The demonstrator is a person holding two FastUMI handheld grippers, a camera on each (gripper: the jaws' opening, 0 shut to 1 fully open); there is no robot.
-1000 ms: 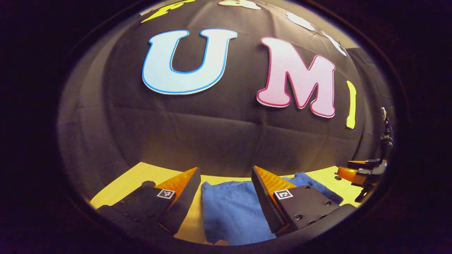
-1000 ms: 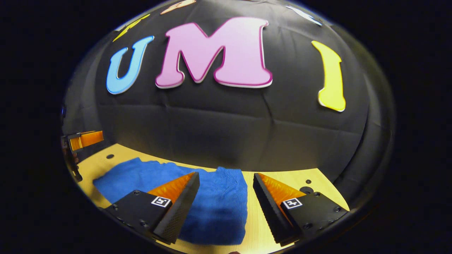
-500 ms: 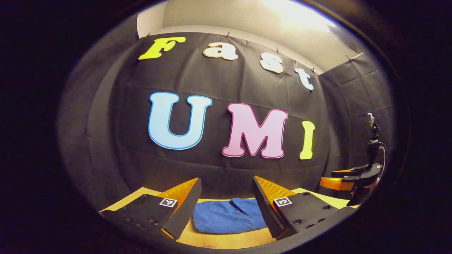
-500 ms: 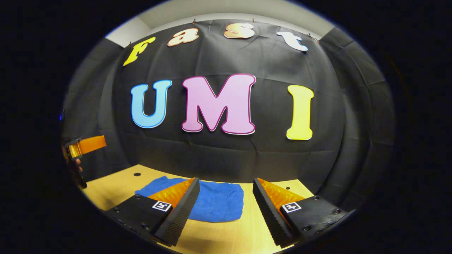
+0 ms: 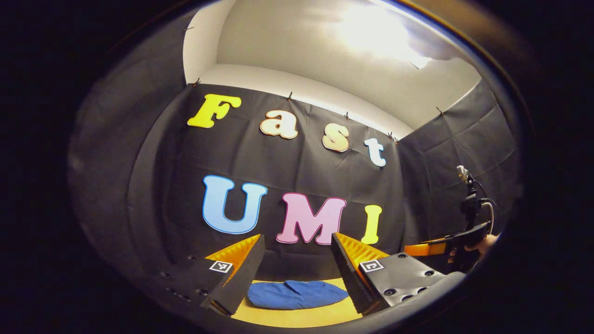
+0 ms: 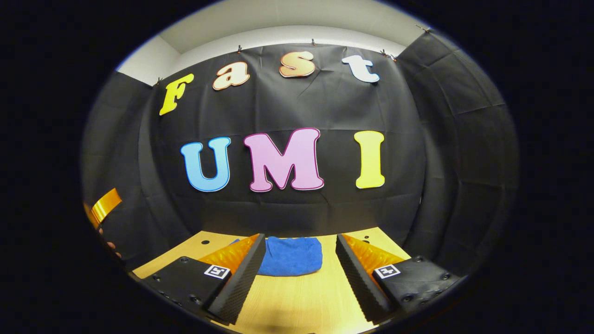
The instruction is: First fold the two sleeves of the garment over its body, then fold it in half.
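Both grippers are pulling back, fingers wide and holding nothing: left gripper (image 5: 297,271), right gripper (image 6: 300,273); garment (image 6: 291,255) is lying folded at lower centre, task apparently finished

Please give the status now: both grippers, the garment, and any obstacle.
Left gripper open, holding nothing. Right gripper open, holding nothing. Blue garment lying as a compact bundle on the wooden table. No obstacle seen near it.

A light wooden table (image 6: 297,301) with small dark holes carries the load. A folded blue knitted garment (image 6: 291,256) lies flat on it.
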